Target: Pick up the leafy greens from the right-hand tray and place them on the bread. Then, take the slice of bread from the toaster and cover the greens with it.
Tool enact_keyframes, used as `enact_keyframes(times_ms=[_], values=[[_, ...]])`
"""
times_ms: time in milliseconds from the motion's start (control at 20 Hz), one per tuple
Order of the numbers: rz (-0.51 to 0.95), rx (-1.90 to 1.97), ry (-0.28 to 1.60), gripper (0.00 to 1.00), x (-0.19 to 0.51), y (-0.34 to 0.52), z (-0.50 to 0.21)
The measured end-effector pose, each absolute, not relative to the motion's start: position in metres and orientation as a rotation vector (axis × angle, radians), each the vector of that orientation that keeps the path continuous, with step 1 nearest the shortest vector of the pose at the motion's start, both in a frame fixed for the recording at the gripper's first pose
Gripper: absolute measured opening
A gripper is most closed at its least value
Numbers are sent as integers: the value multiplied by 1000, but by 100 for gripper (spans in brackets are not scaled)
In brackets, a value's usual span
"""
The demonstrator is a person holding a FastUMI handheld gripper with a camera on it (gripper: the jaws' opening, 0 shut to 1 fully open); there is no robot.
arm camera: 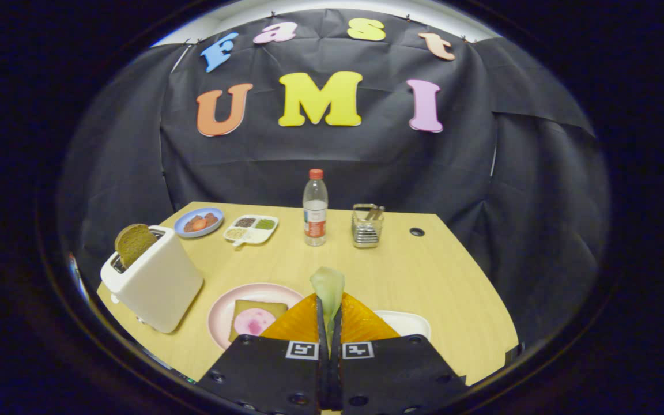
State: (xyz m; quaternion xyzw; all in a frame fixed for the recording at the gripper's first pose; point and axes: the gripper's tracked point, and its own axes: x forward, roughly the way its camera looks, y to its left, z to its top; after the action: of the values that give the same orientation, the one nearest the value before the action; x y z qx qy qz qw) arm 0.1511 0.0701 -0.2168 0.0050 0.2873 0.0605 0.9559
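Pinching the leafy greens (pixel 327 288) between closed fingers, the hand-held gripper (pixel 329 323) hovers above the wooden table (pixel 424 271).

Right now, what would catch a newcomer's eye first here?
A pale green lettuce leaf sticks up, pinched between the closed fingers of the gripper. Just beyond them to the left, a pink plate holds bread with a pink slice on top; a white toaster stands beside it with brown bread poking out.

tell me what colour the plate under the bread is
Pink plate, clearest in the gripper view.
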Motion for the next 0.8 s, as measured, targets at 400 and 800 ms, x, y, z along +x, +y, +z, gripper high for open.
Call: enact_keyframes(times_ms=[400, 800], values=[[327, 87, 611, 0, 151, 192, -230], [303, 139, 703, 1, 184, 202, -304]])
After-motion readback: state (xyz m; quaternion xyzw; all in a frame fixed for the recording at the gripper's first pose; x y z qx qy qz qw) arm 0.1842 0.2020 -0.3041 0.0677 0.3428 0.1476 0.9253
